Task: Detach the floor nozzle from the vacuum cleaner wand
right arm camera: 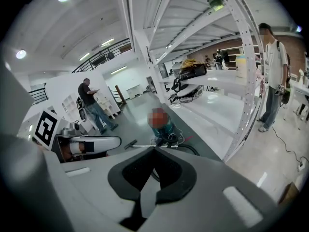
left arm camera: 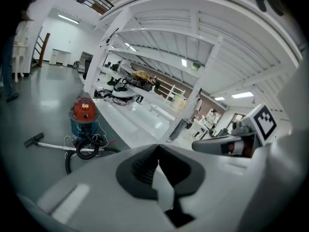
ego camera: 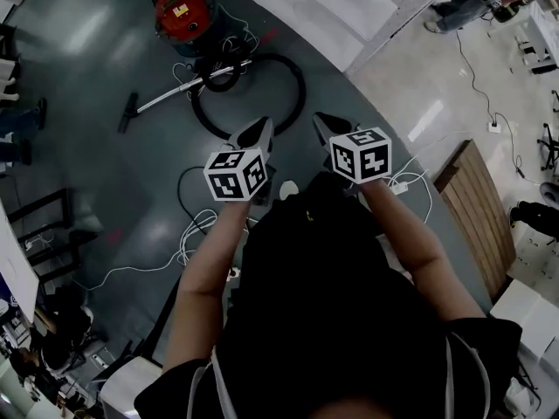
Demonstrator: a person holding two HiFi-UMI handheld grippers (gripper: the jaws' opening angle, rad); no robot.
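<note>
Inspection from the floor: the floor nozzle (ego camera: 128, 112) is fitted on the end of the wand (ego camera: 166, 97), and both lie flat on the dark grey floor (ego camera: 87, 173). In the head view the wand's long axis runs from the nozzle at lower left up to the right, ending at the black hose (ego camera: 302, 94) looped beside the red-topped vacuum canister (ego camera: 179, 14). The nozzle end points away from the canister, with its head set crosswise to the wand.

The left gripper (ego camera: 260, 127) and right gripper (ego camera: 325, 122) are held side by side in the air, aimed toward the vacuum and well apart from the nozzle. Each has its jaws together with nothing between them.

White cables (ego camera: 188, 238) trail across the floor near the person. Tall white racking (left arm camera: 145, 57) stands behind the canister. A wooden pallet (ego camera: 476, 208) lies at the right on paler flooring.
</note>
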